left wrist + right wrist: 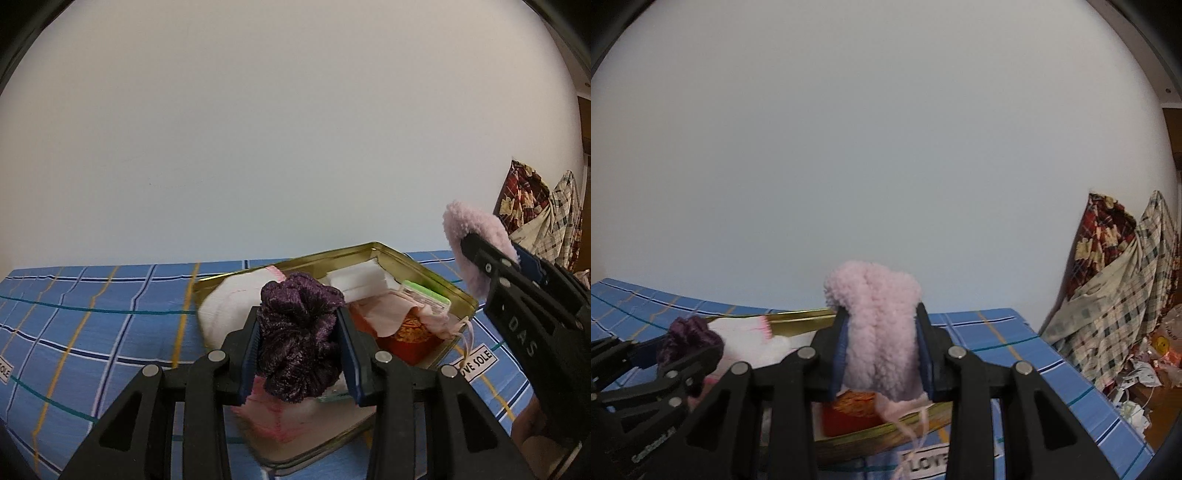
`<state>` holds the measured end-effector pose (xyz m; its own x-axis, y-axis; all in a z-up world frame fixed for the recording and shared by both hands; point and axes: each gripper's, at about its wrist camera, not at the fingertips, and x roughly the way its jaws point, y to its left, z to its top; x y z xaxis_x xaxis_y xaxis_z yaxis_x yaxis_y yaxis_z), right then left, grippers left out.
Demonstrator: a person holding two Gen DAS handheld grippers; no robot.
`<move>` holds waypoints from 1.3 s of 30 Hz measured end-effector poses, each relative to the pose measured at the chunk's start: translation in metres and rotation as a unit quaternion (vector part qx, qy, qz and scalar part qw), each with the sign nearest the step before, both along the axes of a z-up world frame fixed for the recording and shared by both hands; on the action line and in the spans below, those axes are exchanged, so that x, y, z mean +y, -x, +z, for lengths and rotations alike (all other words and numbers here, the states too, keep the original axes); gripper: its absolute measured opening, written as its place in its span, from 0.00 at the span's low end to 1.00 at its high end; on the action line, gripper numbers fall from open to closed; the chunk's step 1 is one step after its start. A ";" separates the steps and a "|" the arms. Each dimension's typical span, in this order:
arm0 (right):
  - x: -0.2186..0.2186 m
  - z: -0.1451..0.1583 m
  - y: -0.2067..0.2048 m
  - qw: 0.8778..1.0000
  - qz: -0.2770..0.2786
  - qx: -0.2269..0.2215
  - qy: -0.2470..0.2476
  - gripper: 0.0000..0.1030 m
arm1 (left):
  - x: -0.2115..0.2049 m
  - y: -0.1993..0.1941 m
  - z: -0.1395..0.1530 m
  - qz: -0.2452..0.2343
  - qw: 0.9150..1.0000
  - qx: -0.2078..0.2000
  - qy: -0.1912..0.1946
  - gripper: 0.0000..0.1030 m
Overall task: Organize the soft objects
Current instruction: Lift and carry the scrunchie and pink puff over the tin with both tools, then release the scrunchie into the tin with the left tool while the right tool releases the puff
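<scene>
Carrying two soft items above the tin [424, 267]: the purple scrunchie [299, 336] sits pinched between the jaws of the left gripper [300, 354], over the tin's near half, and the pink fluffy pad [877, 332] is clamped upright in the right gripper [882, 354], just over the tin's right side; from the left wrist view the pad [476, 240] hangs at the tin's right edge, clear of the rim. Step judged: transport, both items gripped, neither yet set down. Next move likely calls for lowering each into free space in the tin and easing the jaws apart, one hand at a time so the two tools do not collide. Tin already holds a white cloth with pink trim [236, 295], folded white pads [364, 280], a red pouch [410, 338], a pale pink mask with strings [436, 321] and a green-edged packet [428, 295]; little bare floor shows, so the contents themselves are the obstacle. Tin rests on a blue checked cloth [92, 314]. Patterned fabrics [1115, 273] are heaped well to the right, with litter [1145, 369] below them, out of the way
</scene>
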<state>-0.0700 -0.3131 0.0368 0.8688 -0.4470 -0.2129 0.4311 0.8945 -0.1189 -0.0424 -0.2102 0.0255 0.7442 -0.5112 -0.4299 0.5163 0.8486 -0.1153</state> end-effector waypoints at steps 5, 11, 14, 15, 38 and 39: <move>-0.023 -0.004 -0.014 1.000 -0.025 0.000 -0.005 0.32 | -0.010 -0.005 -0.002 -0.002 1.000 0.019 0.001 0.40; -0.045 -0.016 -0.051 0.999 -0.043 0.019 -0.003 0.32 | -0.031 -0.006 -0.005 -0.008 0.999 0.030 -0.010 0.40; -0.050 -0.023 -0.070 0.998 -0.043 0.038 -0.004 0.32 | -0.041 -0.010 -0.009 -0.005 0.999 0.043 -0.010 0.40; -0.050 -0.026 -0.076 0.998 -0.041 0.044 -0.003 0.32 | -0.044 -0.011 -0.010 -0.004 0.999 0.045 -0.011 0.40; -0.077 -0.029 -0.068 0.995 0.012 0.040 -0.089 1.00 | -0.063 -0.010 -0.007 0.026 0.999 0.017 -0.036 0.88; -0.075 -0.028 -0.065 0.996 0.008 0.036 -0.087 1.00 | -0.062 -0.010 -0.007 0.028 0.999 0.018 -0.038 0.88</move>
<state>-0.0053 -0.3882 0.0085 0.8548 -0.3847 -0.3483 0.4131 0.9107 0.0081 -0.0319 -0.2726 0.0185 0.7540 -0.4344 -0.4927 0.4654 0.8826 -0.0661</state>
